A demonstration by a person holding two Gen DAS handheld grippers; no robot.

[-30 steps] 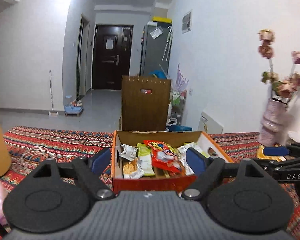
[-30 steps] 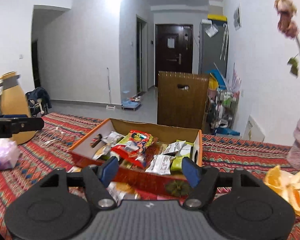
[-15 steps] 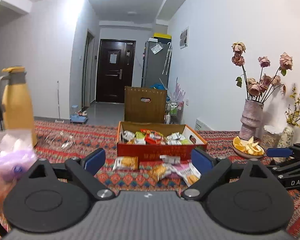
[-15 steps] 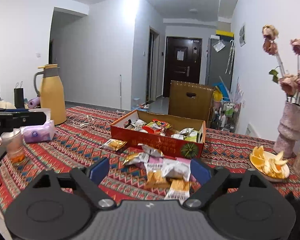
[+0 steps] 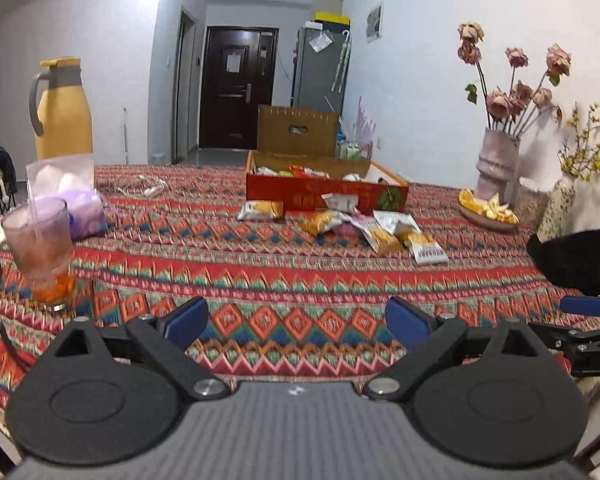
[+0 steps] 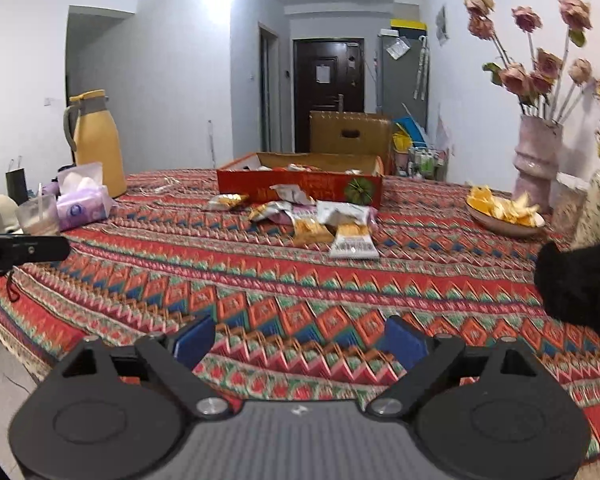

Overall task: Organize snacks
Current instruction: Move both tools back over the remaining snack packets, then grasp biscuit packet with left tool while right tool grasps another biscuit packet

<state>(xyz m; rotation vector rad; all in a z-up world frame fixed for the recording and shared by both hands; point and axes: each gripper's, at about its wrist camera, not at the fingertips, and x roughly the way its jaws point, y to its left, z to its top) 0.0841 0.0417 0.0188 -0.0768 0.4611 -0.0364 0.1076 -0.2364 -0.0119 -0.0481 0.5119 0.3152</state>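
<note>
A red cardboard box (image 5: 324, 194) (image 6: 300, 184) with several snack packets inside stands at the far middle of the table. Several loose snack packets (image 5: 364, 224) (image 6: 320, 224) lie on the patterned tablecloth in front of it, and one yellow packet (image 5: 260, 211) lies apart to their left. My left gripper (image 5: 296, 322) is open and empty, low over the near table edge. My right gripper (image 6: 300, 338) is open and empty, also at the near edge, far from the snacks.
A glass with a straw (image 5: 40, 256), a tissue pack (image 5: 76, 200) and a yellow thermos (image 5: 62, 110) stand at the left. A plate of orange peel (image 6: 504, 212) and flower vases (image 6: 536, 164) stand at the right. A black furry thing (image 6: 580, 284) is at the right edge.
Both grippers have pulled back from right over the box to the near table edge. The loose packets in front of the box have come into view.
</note>
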